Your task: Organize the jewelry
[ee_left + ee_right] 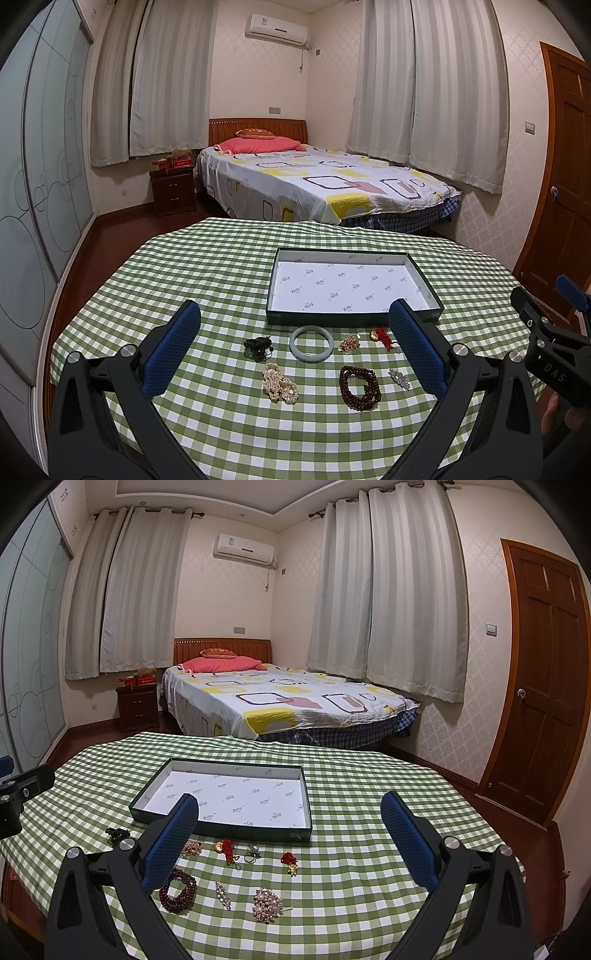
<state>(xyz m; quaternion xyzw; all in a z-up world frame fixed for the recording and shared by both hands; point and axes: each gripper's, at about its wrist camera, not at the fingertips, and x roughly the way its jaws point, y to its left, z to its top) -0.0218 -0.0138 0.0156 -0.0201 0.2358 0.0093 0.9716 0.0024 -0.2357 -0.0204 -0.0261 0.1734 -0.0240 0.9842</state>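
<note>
The table (184, 266) holds an empty box (352, 319) near its far edge, and the jewelry lies in rows just on the near side of it. Both grippers, left (295, 347) and right (288, 834), hang wide open, holding nothing. The bangle (311, 344) sits straight ahead of the left one.

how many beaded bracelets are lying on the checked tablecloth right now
2 clearly: the pearl bracelet nearest the left gripper, and the dark red bead bracelet to its right. The black piece by the jade bangle may be a third.
</note>
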